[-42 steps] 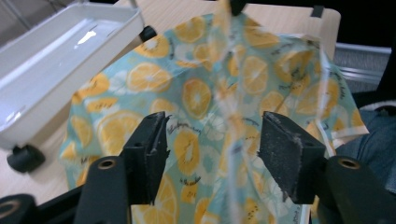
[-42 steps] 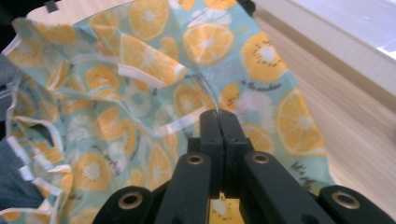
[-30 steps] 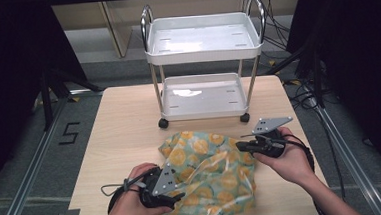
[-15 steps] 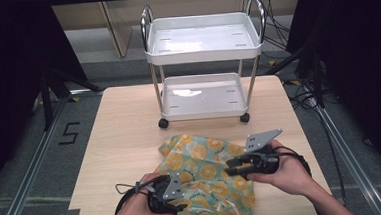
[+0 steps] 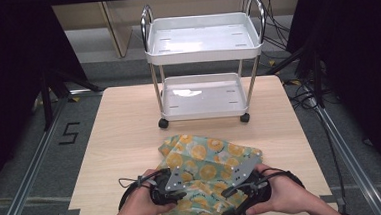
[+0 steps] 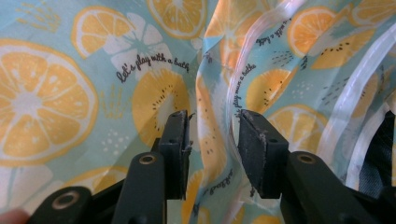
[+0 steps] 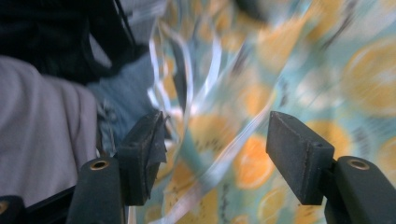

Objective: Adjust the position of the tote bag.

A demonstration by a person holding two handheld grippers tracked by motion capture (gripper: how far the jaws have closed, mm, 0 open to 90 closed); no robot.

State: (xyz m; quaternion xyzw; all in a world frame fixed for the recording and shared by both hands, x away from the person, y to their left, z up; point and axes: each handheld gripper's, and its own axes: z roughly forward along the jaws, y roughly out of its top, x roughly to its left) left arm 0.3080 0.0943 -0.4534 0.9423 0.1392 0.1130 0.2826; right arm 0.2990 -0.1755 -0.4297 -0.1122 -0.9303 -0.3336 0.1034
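High view: we hold both tools over the orange-print bag [image 5: 206, 159] at the table's [image 5: 130, 136] near edge. Left gripper view: our left tool [image 6: 212, 135], jaws just closing, straddles a fold, not yet pinching. Right gripper view: our right tool [image 7: 217, 140] has just opened, jaws clear of the plastic.

You are looking at a crumpled plastic bag [image 5: 209, 161], pale blue with orange citrus slices and clear edge strips, lying rumpled at the lower centre of the surface [image 5: 125, 136].
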